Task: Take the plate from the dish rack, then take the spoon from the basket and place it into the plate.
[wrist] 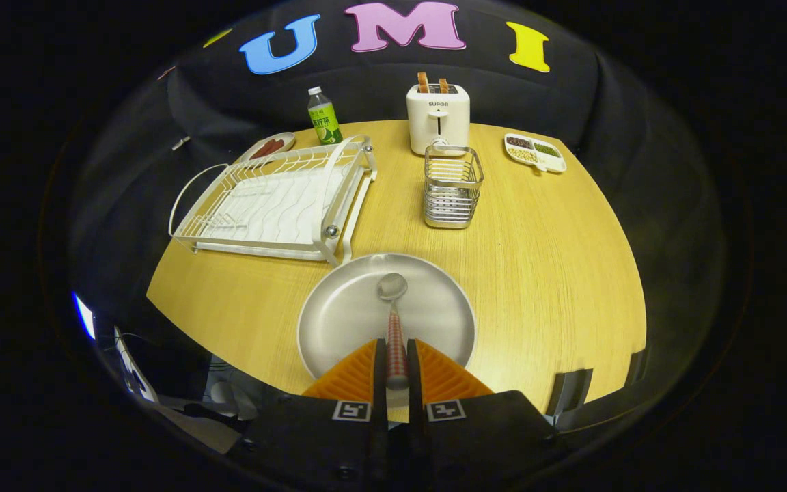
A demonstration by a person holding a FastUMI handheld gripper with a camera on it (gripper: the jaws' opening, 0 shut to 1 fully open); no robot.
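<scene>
One round, pale wooden bench [544, 273] carried everything in the scene. Next in size came the white wire dish rack [277, 201], which stood on its ribbed white drain tray toward the left of the bench with no dishes showing in it. Just in front of the rack's near corner lay the round, matte silver metal plate [346, 314], flat on the bench and directly ahead of the fingers.

Beyond the plate and a little to the right stood the square, silver wire basket [453, 186], upright. Behind the basket, close to it, sat the white two-slot toaster [438, 117] with two brown slices poking out of its top. To the right of the toaster lay a white divided dish [534, 152] holding dark, green and pale grains. Left of the toaster stood a green-labelled plastic bottle [324, 116], and beside it a small white oval dish [269, 146] with reddish-brown pieces rested behind the rack.

The orange ribbed fingers [359, 376] of the gripper [397, 376] were closed on the red-and-white checked handle of the silver spoon [392, 287], pressing it from both sides. The spoon pointed straight away from the fingers, its bowl over the middle of the plate; whether it touched the plate could not be told.
</scene>
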